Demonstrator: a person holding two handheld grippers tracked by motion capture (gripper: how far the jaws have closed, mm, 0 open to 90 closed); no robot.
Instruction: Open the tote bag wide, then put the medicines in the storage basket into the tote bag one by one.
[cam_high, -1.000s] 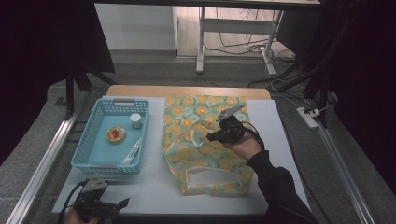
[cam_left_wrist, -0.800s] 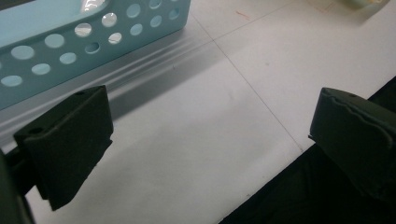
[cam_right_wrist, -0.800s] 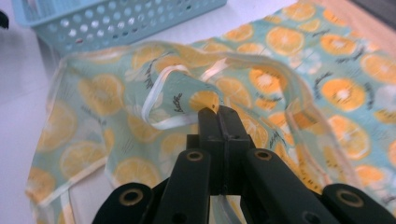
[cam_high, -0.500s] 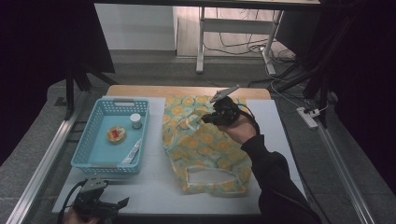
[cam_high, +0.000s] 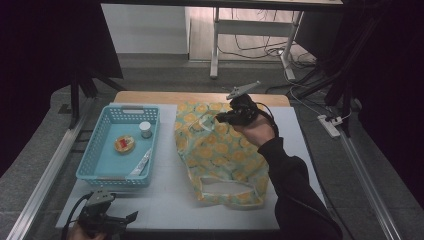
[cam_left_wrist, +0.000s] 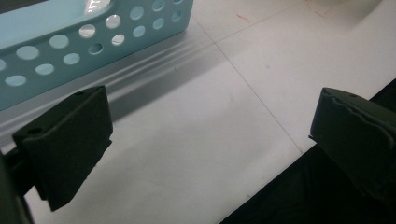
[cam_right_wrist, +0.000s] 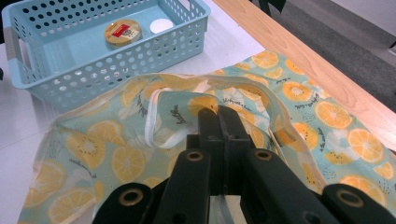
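Two grippers are in play, and we place everything against the blue basket (cam_high: 120, 147) standing on the white table (cam_high: 165, 200). Our right gripper (cam_high: 220, 118) is well to the right of the basket, raised over the far end of the orange-print bag (cam_high: 220, 155), which lies flat just beside the basket's right wall. In the right gripper view its jaws are pressed together with no gap between them, at the bag's white-edged handle loop (cam_right_wrist: 161, 119); we think a fold of that strap or fabric is pinched in the tips, but the jaws hide the contact, so we cannot be sure. The right hand (cam_high: 257, 131) wraps the gripper's body, a dark sleeve (cam_high: 290, 190) trailing back toward the near edge.

Our left gripper (cam_high: 131, 218) sits just in front of the basket's near wall, low at the table's near edge. In the left gripper view its jaws stand wide apart with bare table between them, holding nothing, and the basket's perforated wall (cam_left_wrist: 70, 46) rises just beyond.

Inside the basket lie a round tin with a red label (cam_high: 124, 143), a small white-capped jar (cam_high: 145, 129) beside it toward the far right, and a slim white packet (cam_high: 141, 162) along the right wall.
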